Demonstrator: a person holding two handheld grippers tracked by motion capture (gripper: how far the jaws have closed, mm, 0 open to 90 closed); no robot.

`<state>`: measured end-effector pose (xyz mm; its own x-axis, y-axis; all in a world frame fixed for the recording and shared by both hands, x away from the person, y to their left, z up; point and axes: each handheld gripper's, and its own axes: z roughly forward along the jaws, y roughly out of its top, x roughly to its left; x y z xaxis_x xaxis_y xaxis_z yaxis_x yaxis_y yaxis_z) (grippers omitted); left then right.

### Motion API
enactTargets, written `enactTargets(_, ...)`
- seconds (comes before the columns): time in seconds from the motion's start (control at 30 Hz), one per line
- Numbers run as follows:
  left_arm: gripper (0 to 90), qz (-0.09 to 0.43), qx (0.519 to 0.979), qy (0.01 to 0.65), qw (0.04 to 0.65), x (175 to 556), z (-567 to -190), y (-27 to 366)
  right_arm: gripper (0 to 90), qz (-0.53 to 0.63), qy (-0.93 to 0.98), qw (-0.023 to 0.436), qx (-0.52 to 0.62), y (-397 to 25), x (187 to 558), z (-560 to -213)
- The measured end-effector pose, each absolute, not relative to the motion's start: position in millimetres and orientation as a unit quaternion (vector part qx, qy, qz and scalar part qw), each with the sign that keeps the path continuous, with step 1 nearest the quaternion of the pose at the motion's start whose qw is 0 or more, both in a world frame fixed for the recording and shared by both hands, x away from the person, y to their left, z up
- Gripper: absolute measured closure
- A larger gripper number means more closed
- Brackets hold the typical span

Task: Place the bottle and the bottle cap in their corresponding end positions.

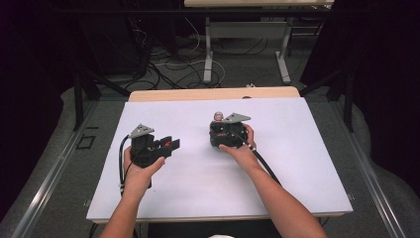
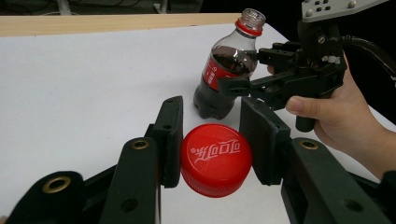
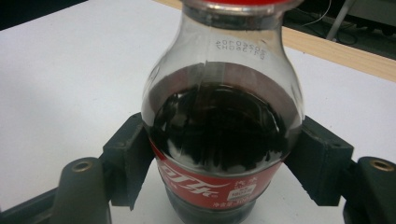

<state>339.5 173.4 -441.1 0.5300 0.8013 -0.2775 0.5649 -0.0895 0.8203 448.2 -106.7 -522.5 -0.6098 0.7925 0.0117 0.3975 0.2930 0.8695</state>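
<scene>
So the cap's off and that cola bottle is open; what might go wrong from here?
1. The bottle stands uncapped with cola inside, held in the right gripper around its middle; a tilt or a hard squeeze might spill cola onto the white table.
2. The left gripper holds the red cap only by its rim, so it might slip out.

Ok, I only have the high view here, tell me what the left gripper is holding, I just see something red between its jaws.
Observer: A red bottle cap, clamped between the left gripper's pads.
Operator: And the right gripper?
Observer: The right gripper is shut on a cola bottle, around its body at the red label.
Operator: Is the bottle open?
Observer: Yes, its neck is bare, with just the red ring below the threads.
Operator: How full is it?
Observer: Dark liquid reaches the shoulder; the neck above is clear.
</scene>
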Motion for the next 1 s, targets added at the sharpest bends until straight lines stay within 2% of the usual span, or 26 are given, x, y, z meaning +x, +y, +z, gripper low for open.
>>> enactTargets(0.1,61.1,0.122,0.728,0.47,0.484,339.7,-441.7,173.7,27.1,0.456,0.774,0.211,0.385,-106.9,449.1,-523.4)
enactTargets(0.17,61.1,0.118,0.726,0.473,0.485,340.1,-442.6,173.3,22.0,0.448,0.779,0.207,0.386,-107.9,449.8,-524.8)
enactTargets(0.37,61.0,0.119,0.73,0.474,0.478,341.7,-445.1,174.2,15.8,0.435,0.787,0.184,0.397,-109.8,449.7,-531.8)
enactTargets(0.67,61.0,0.112,0.733,0.477,0.471,344.2,-451.5,169.9,14.0,0.391,0.801,0.185,0.414,-117.2,437.9,-536.7)
enactTargets(0.77,61.0,0.11,0.738,0.475,0.466,345.4,-454.4,167.6,11.0,0.39,0.8,0.181,0.418,-120.5,433.3,-535.3)
enactTargets(0.83,61.0,0.11,0.739,0.476,0.465,346.1,-457.3,164.6,4.2,0.383,0.806,0.172,0.417,-126.7,425.4,-533.5)
enactTargets(1.0,61.1,0.103,0.752,0.469,0.452,347.8,-464.6,155.4,0.0,0.368,0.816,0.183,0.407,-135.6,411.7,-529.9)
